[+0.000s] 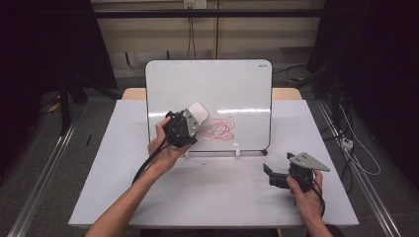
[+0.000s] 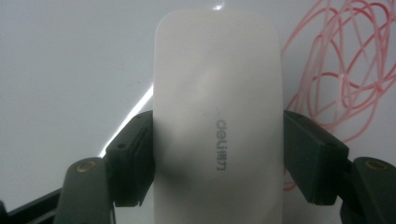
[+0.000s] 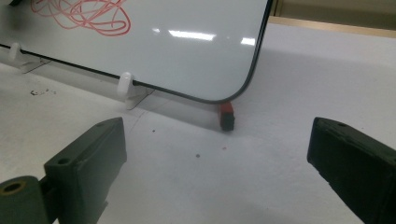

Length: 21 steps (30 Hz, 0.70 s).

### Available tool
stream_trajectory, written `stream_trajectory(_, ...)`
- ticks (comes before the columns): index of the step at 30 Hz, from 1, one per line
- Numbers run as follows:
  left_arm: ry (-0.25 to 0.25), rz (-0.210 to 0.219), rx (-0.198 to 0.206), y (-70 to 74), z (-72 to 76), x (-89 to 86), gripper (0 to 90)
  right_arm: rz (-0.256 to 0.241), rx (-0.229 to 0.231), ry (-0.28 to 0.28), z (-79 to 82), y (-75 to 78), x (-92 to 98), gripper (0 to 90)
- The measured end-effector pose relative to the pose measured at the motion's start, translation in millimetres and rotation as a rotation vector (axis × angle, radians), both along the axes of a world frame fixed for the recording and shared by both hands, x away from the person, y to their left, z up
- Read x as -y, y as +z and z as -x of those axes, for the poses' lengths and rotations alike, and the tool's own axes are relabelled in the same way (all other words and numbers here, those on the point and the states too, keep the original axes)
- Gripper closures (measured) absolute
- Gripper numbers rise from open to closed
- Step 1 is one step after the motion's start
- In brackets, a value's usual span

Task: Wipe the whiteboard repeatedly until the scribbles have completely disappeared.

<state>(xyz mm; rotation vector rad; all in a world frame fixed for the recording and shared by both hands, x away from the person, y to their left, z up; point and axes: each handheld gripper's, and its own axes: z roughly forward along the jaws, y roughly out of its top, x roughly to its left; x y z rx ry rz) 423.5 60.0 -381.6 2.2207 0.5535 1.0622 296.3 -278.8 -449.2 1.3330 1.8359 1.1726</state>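
The tabletop is evenly lit from overhead, while the surroundings are left dark. Streaks of glare are reflected on the whiteboard toward 3 o'clock. The eraser is rendered soft and blurred close up.

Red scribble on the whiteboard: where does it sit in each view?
High view: red scribble at the lower middle of the whiteboard, just right of the white eraser held in the left tool.
Left gripper view: right side, beside the eraser.
Right gripper view: top left corner.
Shared landmark: the whiteboard's glossy surface.
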Motion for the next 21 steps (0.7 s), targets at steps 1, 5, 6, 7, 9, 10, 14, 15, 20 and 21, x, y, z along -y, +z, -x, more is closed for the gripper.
stream_trajectory(1, -0.008, -0.002, 0.002, -0.9, 0.5, 0.9, 31.0, 0.000, 0.001, 0.000, 0.0, 0.0, 0.1, 4.7)
stream_trajectory(5, -0.017, -0.020, -0.001, -5.7, 5.4, 6.0, 31.0, -0.001, 0.000, 0.002, -0.2, 0.0, 0.1, 4.7)
stream_trajectory(6, -0.019, -0.021, -0.004, -6.3, 6.0, 6.7, 31.0, -0.001, 0.001, 0.002, -0.1, 0.0, 0.1, 4.7)
stream_trajectory(7, -0.022, -0.033, 0.006, -6.2, 6.2, 7.0, 31.0, -0.002, 0.001, 0.002, 0.0, 0.1, 0.2, 4.7)
stream_trajectory(9, -0.032, -0.030, -0.006, -7.5, 7.3, 7.5, 31.0, -0.001, 0.001, 0.003, 0.0, 0.0, 0.1, 4.7)
stream_trajectory(10, -0.036, -0.025, -0.013, -9.6, 8.7, 8.6, 31.0, -0.001, 0.000, 0.004, 0.0, 0.0, 0.0, 4.7)
stream_trajectory(14, -0.042, -0.042, -0.006, -12.2, 11.9, 11.1, 31.0, -0.001, -0.001, 0.005, 0.0, 0.1, -0.1, 4.7)
stream_trajectory(15, -0.043, -0.043, -0.012, -11.5, 11.3, 10.5, 31.0, -0.001, 0.001, 0.006, 0.0, 0.1, -0.1, 4.7)
stream_trajectory(20, -0.046, -0.016, -0.031, -7.2, 6.7, 8.4, 31.0, -0.003, 0.003, 0.006, 0.5, 0.4, 0.4, 4.7)
stream_trajectory(21, -0.035, -0.013, -0.035, -5.1, 5.6, 7.1, 31.0, -0.003, 0.002, 0.007, 0.6, 0.3, 0.3, 4.7)
